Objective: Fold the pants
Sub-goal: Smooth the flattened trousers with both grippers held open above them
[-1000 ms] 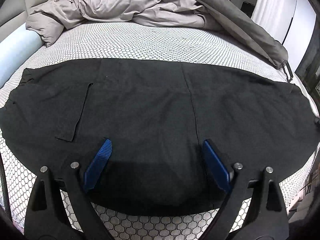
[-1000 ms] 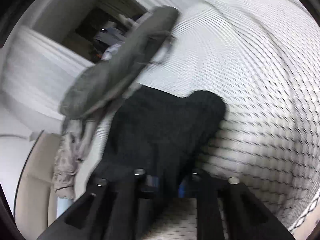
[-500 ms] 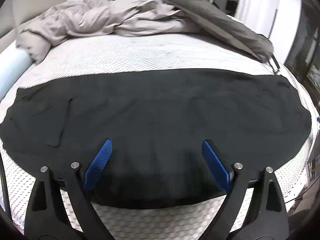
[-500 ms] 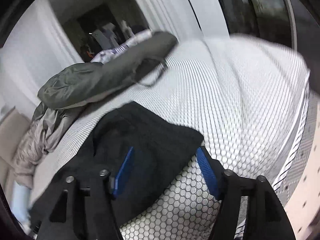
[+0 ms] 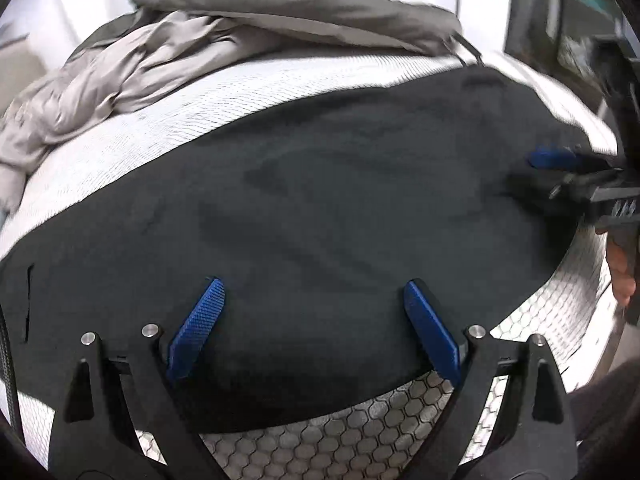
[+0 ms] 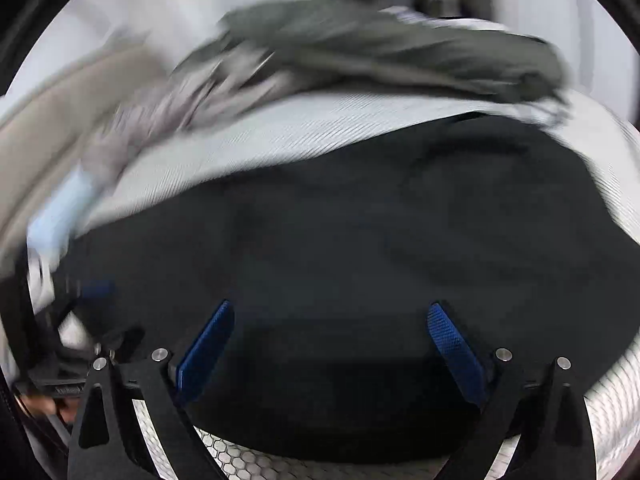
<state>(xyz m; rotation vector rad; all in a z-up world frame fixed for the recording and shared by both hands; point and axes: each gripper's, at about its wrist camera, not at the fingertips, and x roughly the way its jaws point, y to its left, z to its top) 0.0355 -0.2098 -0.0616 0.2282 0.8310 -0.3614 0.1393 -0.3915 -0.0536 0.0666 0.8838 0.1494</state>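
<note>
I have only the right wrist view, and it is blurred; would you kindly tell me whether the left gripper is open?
Observer: Yes. In the left wrist view the left gripper stands wide open over the near part of the black pants, with nothing gripped.
Operator: Thank you. How does the left end of the pants look?
Observer: It looks flat, and a pocket slit shows at that end.
Operator: Is anything close to the far right corner?
Observer: A strap of the dark grey garment hangs right by that corner; I cannot tell whether it touches.
</note>
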